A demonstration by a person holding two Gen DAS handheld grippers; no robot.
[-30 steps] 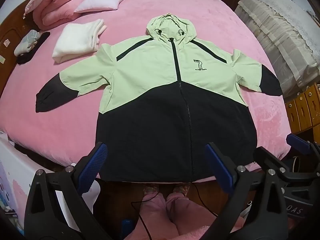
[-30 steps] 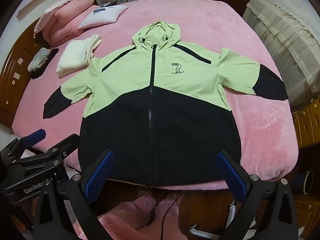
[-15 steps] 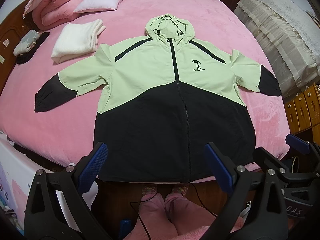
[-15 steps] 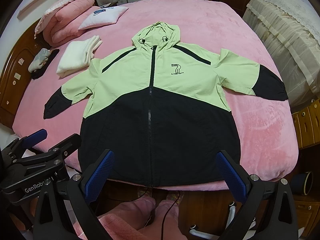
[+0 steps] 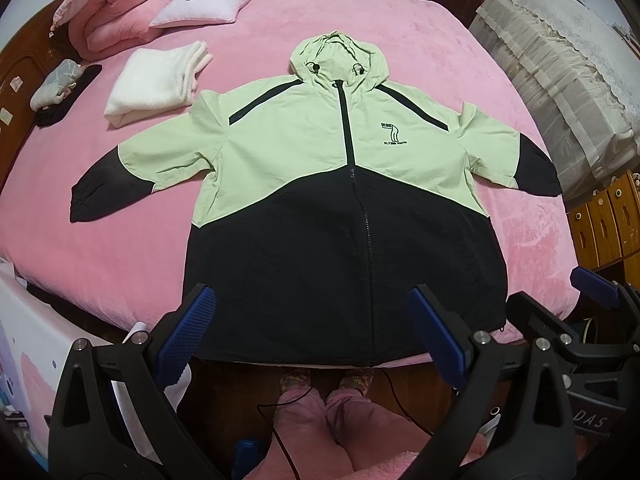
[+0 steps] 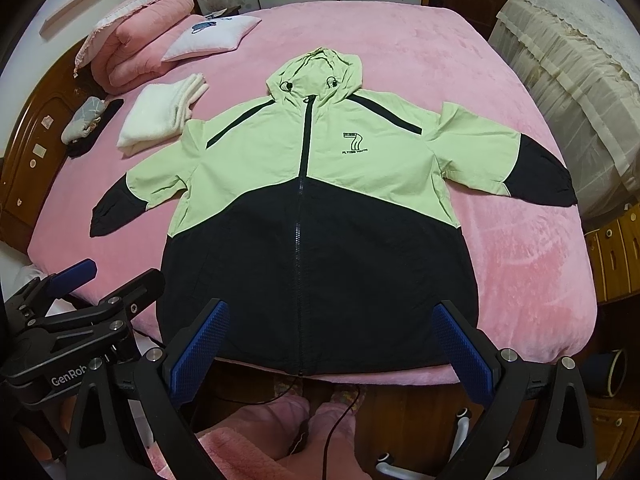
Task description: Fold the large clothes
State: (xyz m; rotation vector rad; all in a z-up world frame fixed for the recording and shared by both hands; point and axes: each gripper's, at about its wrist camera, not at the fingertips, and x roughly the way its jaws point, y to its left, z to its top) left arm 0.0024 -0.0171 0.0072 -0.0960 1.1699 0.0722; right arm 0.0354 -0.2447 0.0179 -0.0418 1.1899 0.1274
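A light green and black hooded jacket (image 5: 340, 200) lies flat and zipped on the pink bed, sleeves spread, hood away from me; it also shows in the right wrist view (image 6: 316, 216). My left gripper (image 5: 312, 320) is open and empty, held above the jacket's hem at the bed's near edge. My right gripper (image 6: 332, 336) is open and empty, also above the hem. The right gripper shows at the right of the left wrist view (image 5: 592, 312); the left gripper shows at the left of the right wrist view (image 6: 76, 300).
A folded white towel (image 5: 156, 80), a pink quilt (image 5: 120, 12), a pillow (image 5: 204, 4) and grey socks (image 5: 56, 84) lie at the bed's far left. A covered piece of furniture (image 5: 560, 80) and wooden drawers (image 5: 608, 216) stand on the right. The person's pink-clad legs (image 5: 320, 420) are below.
Both grippers have drifted very slightly; the jacket sits a touch lower in both views. Both grippers stay open and nothing on the bed has moved.
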